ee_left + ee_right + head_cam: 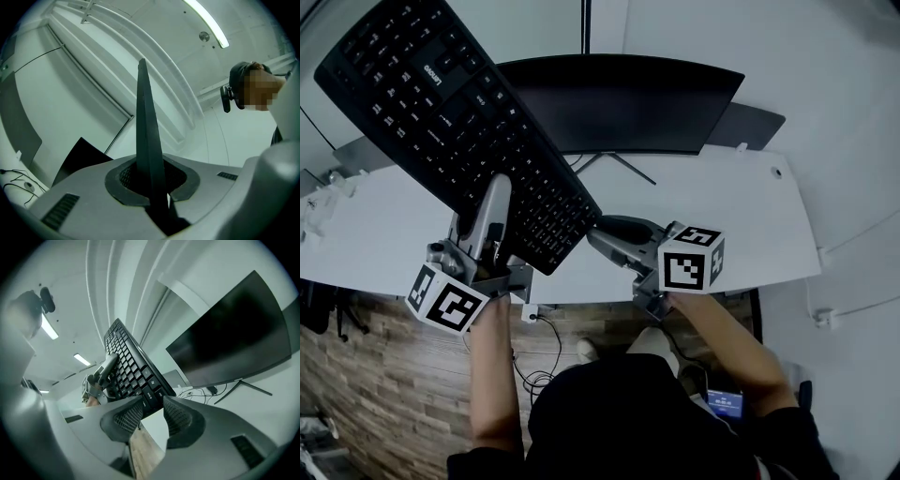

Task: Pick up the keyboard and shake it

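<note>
Keyboard is up off the desk, tilted, with my left tongs clamped on its near edge. Right tongs sit apart at the lower corner, gripping nothing. I'd clamp those on first, then do short, gentle shakes.

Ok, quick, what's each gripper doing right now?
Left gripper: closed on the edge of the keyboard.
Right gripper: jaws apart, keyboard corner at their tips, not clamped.
</note>
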